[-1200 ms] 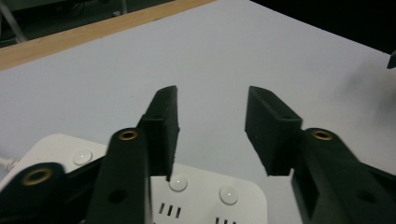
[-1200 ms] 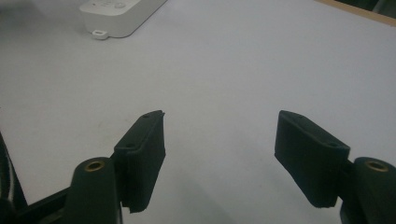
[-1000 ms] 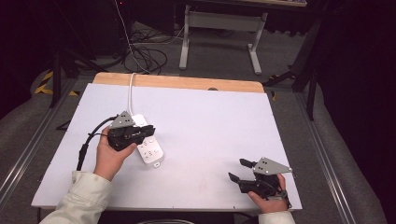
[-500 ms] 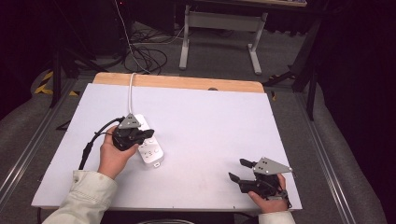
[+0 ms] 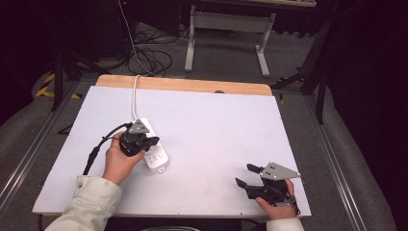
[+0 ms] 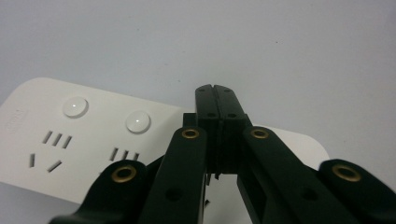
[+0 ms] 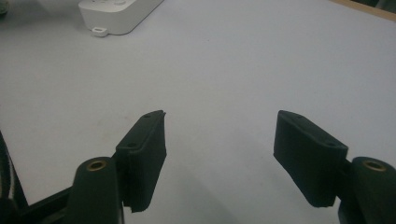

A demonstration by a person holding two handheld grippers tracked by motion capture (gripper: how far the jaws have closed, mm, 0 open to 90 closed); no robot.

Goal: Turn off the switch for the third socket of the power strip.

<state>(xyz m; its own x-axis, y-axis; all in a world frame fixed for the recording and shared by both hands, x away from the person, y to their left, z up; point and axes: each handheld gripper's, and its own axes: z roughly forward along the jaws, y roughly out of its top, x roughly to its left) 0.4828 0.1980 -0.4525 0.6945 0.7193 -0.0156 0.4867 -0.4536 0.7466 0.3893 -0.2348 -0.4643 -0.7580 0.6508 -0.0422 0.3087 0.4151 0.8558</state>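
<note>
The left gripper [image 6: 215,89] has just closed its jaws with nothing between them, its tip above the white power strip [image 5: 156,156] on the desk [image 5: 216,125], probably to press a button [image 6: 138,121]. The right gripper [image 5: 244,175] rests open, well apart.

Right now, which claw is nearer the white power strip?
Left. The left claw hangs shut right over the power strip; the right claw rests open, well apart near the table's front right corner.
</note>
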